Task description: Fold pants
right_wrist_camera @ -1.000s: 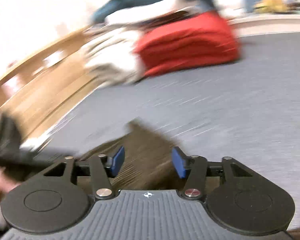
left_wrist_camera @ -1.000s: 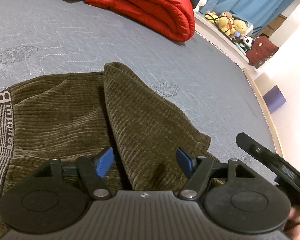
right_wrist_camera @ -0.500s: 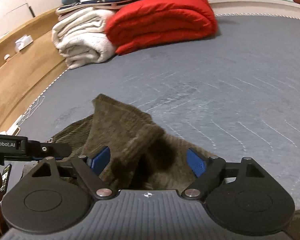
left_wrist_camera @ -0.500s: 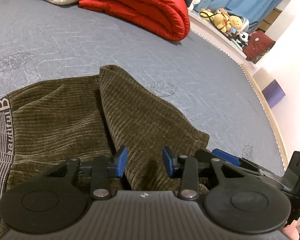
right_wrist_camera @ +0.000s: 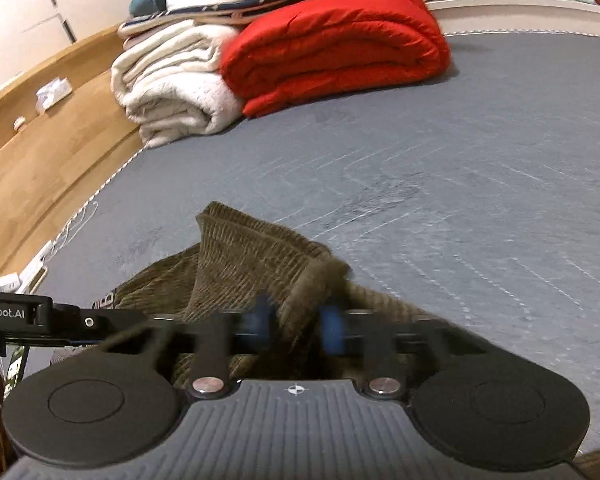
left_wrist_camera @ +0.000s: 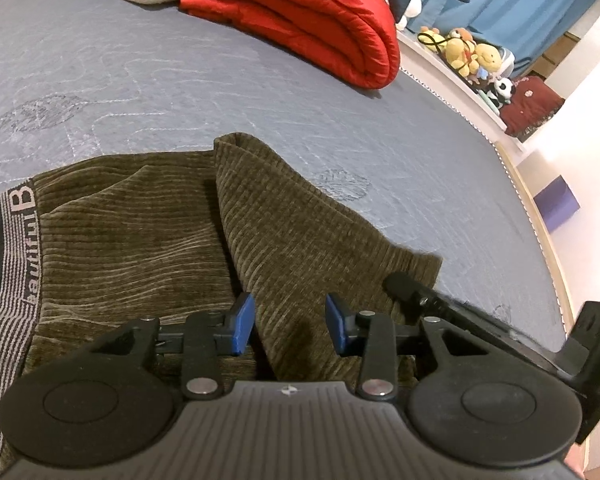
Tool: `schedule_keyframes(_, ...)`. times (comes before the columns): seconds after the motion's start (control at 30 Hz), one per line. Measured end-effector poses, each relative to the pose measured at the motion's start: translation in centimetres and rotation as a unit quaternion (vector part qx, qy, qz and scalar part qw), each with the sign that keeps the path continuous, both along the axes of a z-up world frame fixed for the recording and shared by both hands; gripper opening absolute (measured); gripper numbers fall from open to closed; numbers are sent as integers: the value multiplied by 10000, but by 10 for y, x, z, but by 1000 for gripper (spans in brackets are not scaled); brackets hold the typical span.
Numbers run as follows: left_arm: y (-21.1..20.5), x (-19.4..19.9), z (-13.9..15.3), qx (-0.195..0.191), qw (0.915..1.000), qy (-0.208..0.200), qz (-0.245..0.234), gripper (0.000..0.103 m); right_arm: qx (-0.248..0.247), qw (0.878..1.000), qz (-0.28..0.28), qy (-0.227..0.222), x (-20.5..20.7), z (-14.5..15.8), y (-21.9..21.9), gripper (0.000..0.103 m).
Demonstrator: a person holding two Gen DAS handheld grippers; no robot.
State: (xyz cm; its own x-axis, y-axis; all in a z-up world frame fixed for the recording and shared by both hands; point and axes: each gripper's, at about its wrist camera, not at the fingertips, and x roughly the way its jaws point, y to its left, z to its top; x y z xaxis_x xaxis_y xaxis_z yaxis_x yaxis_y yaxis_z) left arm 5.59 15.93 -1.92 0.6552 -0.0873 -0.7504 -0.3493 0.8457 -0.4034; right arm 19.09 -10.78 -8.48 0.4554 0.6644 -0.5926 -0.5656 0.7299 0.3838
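Now the pants [left_wrist_camera: 148, 240] are lying on the bed [left_wrist_camera: 180, 92], folded leg running away from both tongs. Left tongs [left_wrist_camera: 288, 322] are sitting open, straddling that flap; right tongs [right_wrist_camera: 296, 322], blurred, are pinching its hem corner, seemingly nearer for the lift.

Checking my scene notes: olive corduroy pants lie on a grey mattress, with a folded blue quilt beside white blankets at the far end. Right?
One slip: the quilt is red, not blue, as the right wrist view shows. The rest holds: the olive corduroy pants lie on the grey mattress, and the quilt sits beside the white blankets at the far end.
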Motion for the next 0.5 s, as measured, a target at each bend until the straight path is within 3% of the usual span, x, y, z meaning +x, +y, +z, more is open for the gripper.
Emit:
schedule_keyframes(0.1, 5, -2, 2, -57, 9999, -5, 112, 43, -29, 9988, 87, -477, -7, 12, 11, 9)
schedule_keyframes(0.2, 11, -4, 3, -110, 9997, -24, 195, 43, 344, 9961, 49, -806, -7, 37, 4, 8)
schedule_keyframes(0.27, 14, -4, 4, -124, 9997, -36, 212, 43, 721, 9928, -292, -910, 3, 55, -18, 8)
schedule_keyframes(0.4, 20, -6, 7, -165, 9997, -60, 196, 43, 1194, 9742, -1569, -1095, 38, 76, -94, 8)
schedule_keyframes(0.5, 24, -10, 11, -179, 9997, -106, 161, 43, 1333, 9400, -2888, -1235, 62, 76, -182, 7)
